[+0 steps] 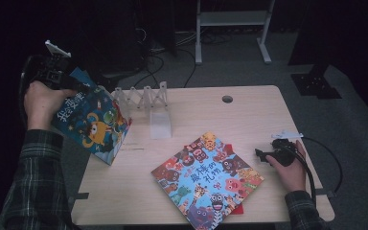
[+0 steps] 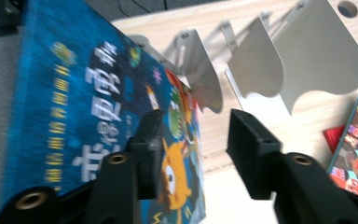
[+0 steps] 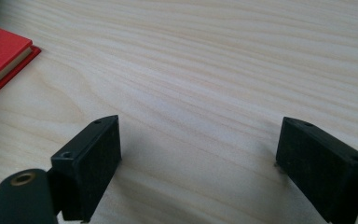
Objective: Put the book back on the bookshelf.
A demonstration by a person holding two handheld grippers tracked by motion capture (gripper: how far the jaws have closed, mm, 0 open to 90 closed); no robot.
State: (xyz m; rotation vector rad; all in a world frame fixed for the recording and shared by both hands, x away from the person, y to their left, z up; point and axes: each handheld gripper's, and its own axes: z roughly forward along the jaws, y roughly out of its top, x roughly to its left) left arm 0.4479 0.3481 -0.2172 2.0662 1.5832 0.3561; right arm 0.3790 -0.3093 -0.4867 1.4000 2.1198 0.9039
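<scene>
A blue picture book [image 1: 91, 120] stands tilted at the table's left edge, its lower corner on the tabletop and its upper part out past the edge. My left gripper [image 1: 60, 79] is at its top left corner. In the left gripper view its jaws stand apart [image 2: 191, 140]: the left jaw overlaps the blue cover [image 2: 74, 116], and bare table shows between the book's edge and the right jaw. A second picture book [image 1: 207, 179] lies flat on a red book [image 3: 0, 56]. My right gripper [image 1: 268, 155] rests open on the table beside it, nothing between its jaws [image 3: 198, 158].
A white folding rack with several divider plates [image 1: 143, 98] stands just right of the tilted book, its plates close behind it [image 2: 256, 65]. A round cable hole [image 1: 227, 99] is near the table's far edge. Cables and a metal stand lie on the floor beyond.
</scene>
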